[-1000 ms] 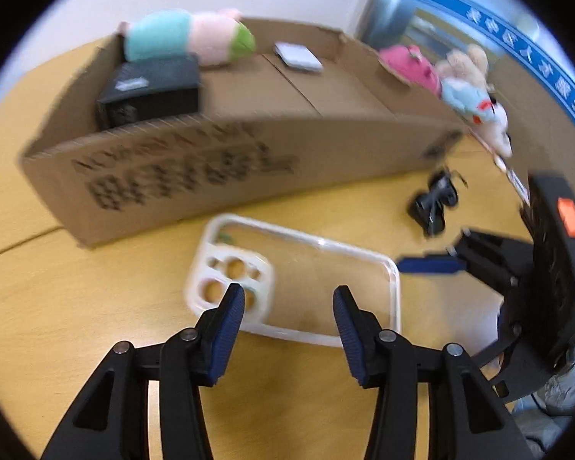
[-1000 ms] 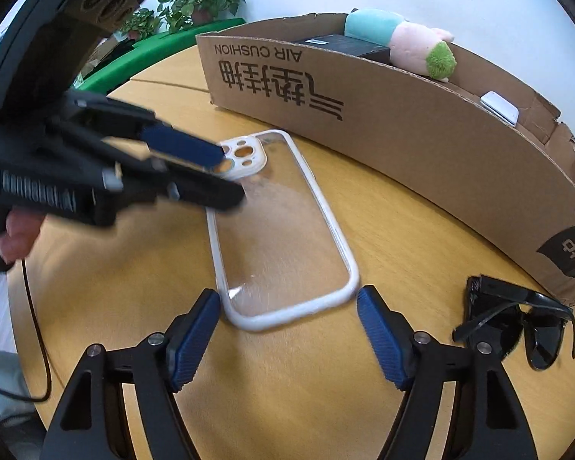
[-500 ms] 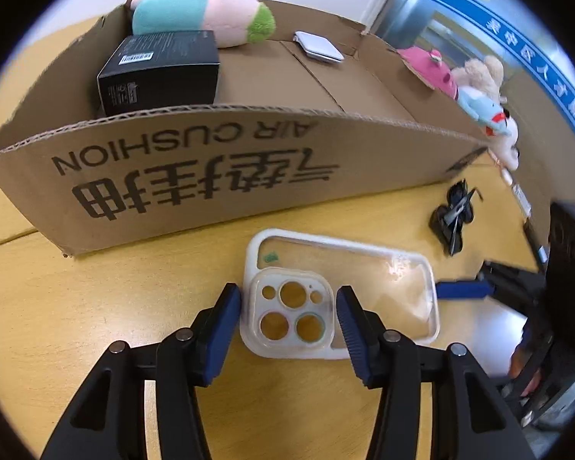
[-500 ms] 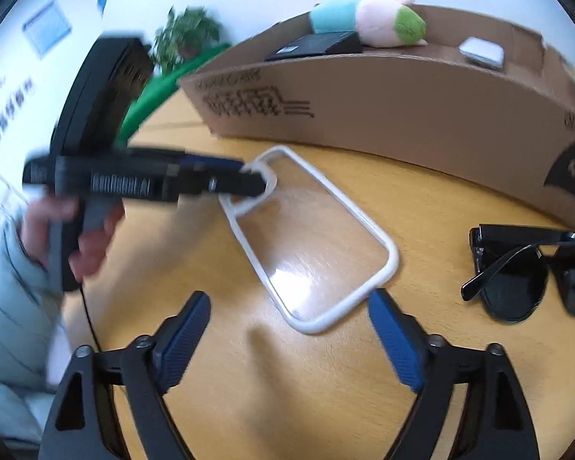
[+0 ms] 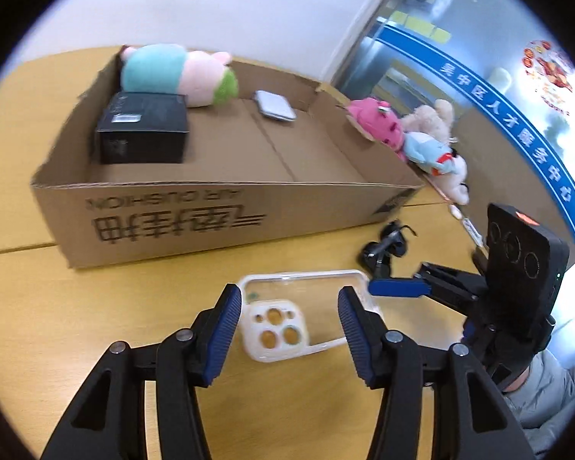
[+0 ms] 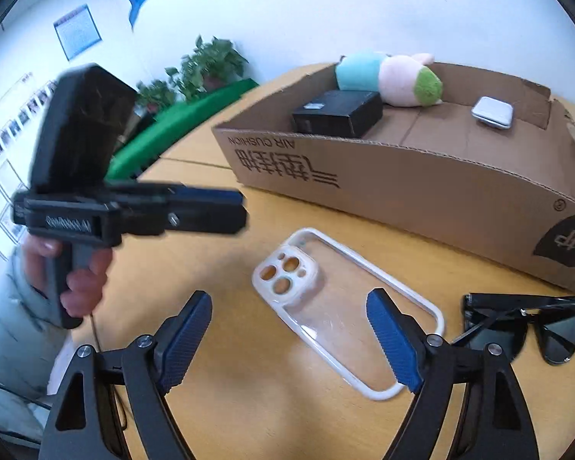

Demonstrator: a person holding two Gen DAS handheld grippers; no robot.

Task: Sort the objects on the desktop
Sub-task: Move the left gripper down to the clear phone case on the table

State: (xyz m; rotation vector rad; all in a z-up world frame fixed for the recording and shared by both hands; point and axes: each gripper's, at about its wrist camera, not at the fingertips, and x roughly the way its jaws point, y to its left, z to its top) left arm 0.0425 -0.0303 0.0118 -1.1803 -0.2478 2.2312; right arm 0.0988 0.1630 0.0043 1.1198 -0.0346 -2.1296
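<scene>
A clear phone case (image 5: 287, 314) with a white rim lies flat on the wooden table, also in the right wrist view (image 6: 341, 306). My left gripper (image 5: 289, 329) is open and raised above its camera end, holding nothing. My right gripper (image 6: 291, 341) is open and empty above the case's other end. Black sunglasses (image 6: 525, 326) lie folded to the right of the case, small in the left wrist view (image 5: 383, 249). The open cardboard box (image 5: 211, 207) stands behind the case.
The box (image 6: 421, 184) holds a plush toy (image 5: 172, 76), a black carton (image 5: 142, 134) and a small silver case (image 5: 276, 105). More plush toys (image 5: 414, 138) lie beside its far end. Green plants (image 6: 203, 65) stand beyond the table.
Both grippers have lifted and pulled back from the case, which stays on the table. The left gripper has risen higher above the case's camera end. Both stay open.
</scene>
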